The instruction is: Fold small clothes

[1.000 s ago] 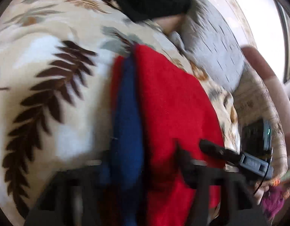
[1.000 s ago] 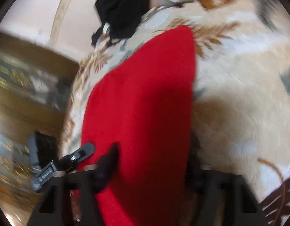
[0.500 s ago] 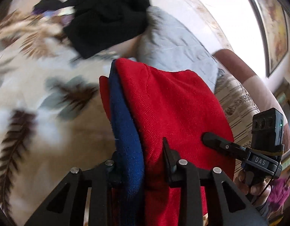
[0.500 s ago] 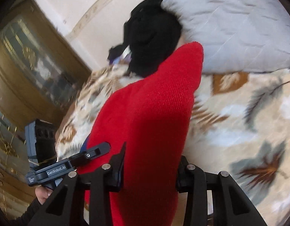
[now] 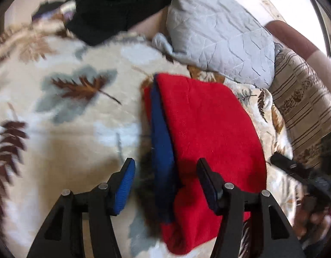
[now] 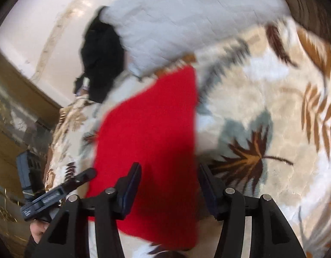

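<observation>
A folded red knit garment (image 5: pixel 208 133) with a blue layer (image 5: pixel 163 150) showing along its left edge lies flat on the leaf-patterned blanket (image 5: pixel 68 129). My left gripper (image 5: pixel 165 172) is open, its jaws spread on either side of the garment's near left edge, holding nothing. In the right wrist view the red garment (image 6: pixel 148 142) lies flat too. My right gripper (image 6: pixel 168 176) is open over its near right edge. The left gripper's body (image 6: pixel 55 195) shows at the lower left there.
A grey quilted pillow (image 5: pixel 219 34) and a black garment (image 5: pixel 113 6) lie at the far end of the blanket. A striped cushion (image 5: pixel 302 107) lies to the right. A wooden cabinet (image 6: pixel 12 111) stands beyond the bed's left side.
Both grippers held the red garment up half a second ago. Now both have opened and the garment lies flat on the blanket.
</observation>
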`<action>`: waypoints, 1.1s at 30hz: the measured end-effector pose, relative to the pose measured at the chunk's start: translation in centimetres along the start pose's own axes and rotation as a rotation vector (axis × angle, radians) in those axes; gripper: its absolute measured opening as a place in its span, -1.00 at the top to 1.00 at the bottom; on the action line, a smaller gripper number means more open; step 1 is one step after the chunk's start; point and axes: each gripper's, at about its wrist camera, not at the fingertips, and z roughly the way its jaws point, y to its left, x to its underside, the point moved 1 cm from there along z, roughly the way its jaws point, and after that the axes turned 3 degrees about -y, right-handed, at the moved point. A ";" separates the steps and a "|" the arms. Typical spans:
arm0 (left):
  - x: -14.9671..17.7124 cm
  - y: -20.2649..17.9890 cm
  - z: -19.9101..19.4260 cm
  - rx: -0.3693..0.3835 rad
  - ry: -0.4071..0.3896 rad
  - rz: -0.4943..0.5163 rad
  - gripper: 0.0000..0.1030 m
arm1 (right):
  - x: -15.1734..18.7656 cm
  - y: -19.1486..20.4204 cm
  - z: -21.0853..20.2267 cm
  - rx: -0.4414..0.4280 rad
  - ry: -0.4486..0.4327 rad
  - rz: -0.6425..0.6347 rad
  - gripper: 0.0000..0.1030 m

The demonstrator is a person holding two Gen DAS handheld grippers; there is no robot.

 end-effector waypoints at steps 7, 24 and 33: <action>1.2 -0.1 -3.1 -0.161 -0.053 0.005 -0.37 | 2.3 4.3 3.9 0.114 0.090 -0.201 -0.79; 7.5 0.1 -7.5 -0.241 -0.046 0.006 -0.39 | 8.9 7.2 -3.0 0.210 0.008 -0.240 -0.78; 8.1 -0.7 -9.5 -0.341 -0.120 0.054 -0.70 | 10.5 7.9 -4.0 0.322 0.007 -0.274 -0.78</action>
